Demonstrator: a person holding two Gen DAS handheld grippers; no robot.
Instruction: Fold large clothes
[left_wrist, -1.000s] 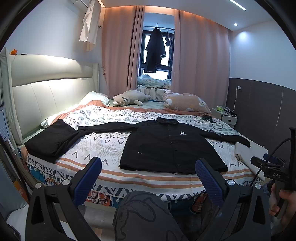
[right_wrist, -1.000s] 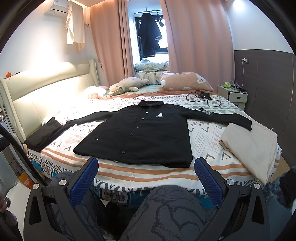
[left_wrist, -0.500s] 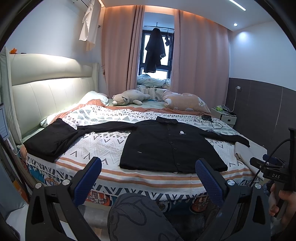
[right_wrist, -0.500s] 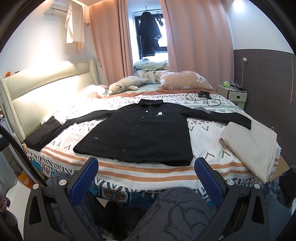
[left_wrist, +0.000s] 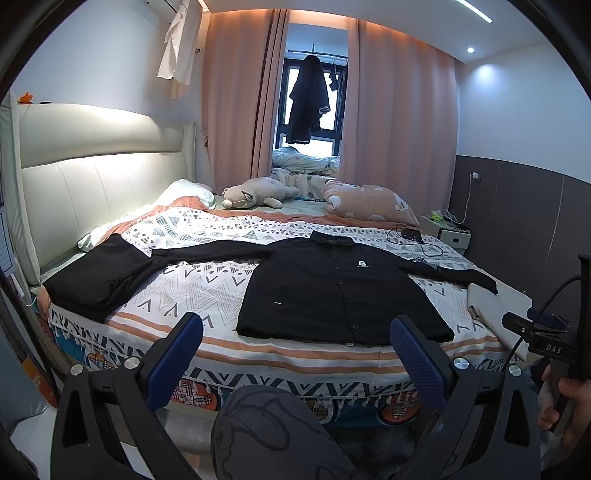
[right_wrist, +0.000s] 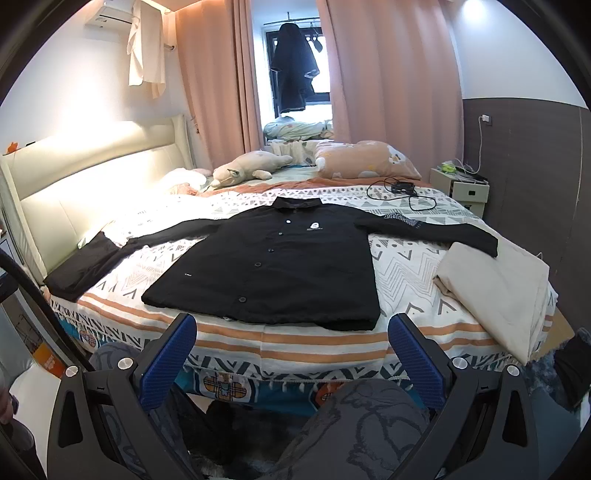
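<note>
Folding not begun: the long-sleeved black button-front shirt (right_wrist: 280, 266) lies flat, both sleeves outstretched, on the patterned bedspread (right_wrist: 406, 266), while I hold my left gripper (left_wrist: 295, 354) and right gripper (right_wrist: 291, 350) spread, empty, short of its near hem.

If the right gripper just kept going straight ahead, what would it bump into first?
Probably the bottom hem of the black shirt spread on the bed. The right gripper is open, holds nothing, and points over the bed's near edge. Depth is hard to judge, so it might touch the bedspread first.
</note>
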